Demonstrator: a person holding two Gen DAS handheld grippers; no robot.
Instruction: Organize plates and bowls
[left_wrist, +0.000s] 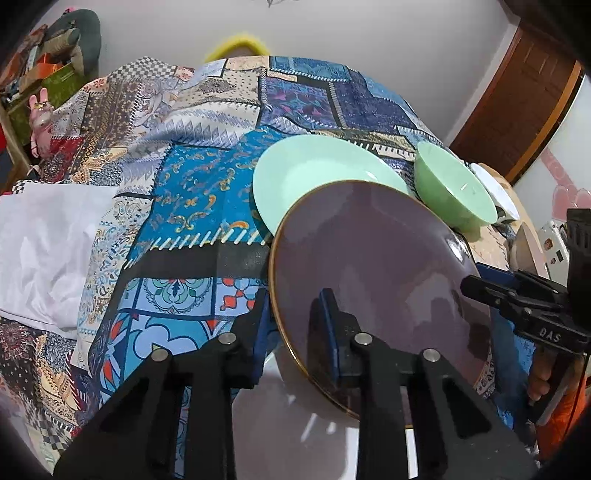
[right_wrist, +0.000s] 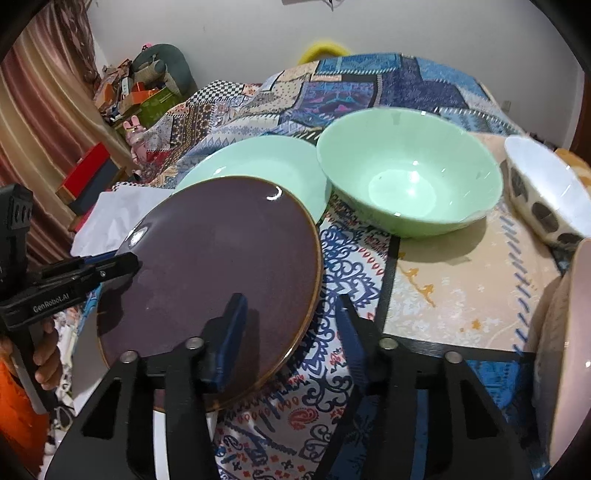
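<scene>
A dark purple plate with a thin gold rim sits tilted, its far edge over a pale green plate. My left gripper is shut on the plate's left rim, one pad on top and one against the underside. My right gripper straddles the opposite rim. Its left pad lies on the plate's face, and its right finger stands apart from the rim with tablecloth showing between. A green bowl stands upright to the right of the green plate.
A white bowl with dark patches stands right of the green bowl. A pinkish dish edge fills the right margin. The table wears a patchwork cloth, with a white cloth at its left. Cluttered boxes stand beyond the table.
</scene>
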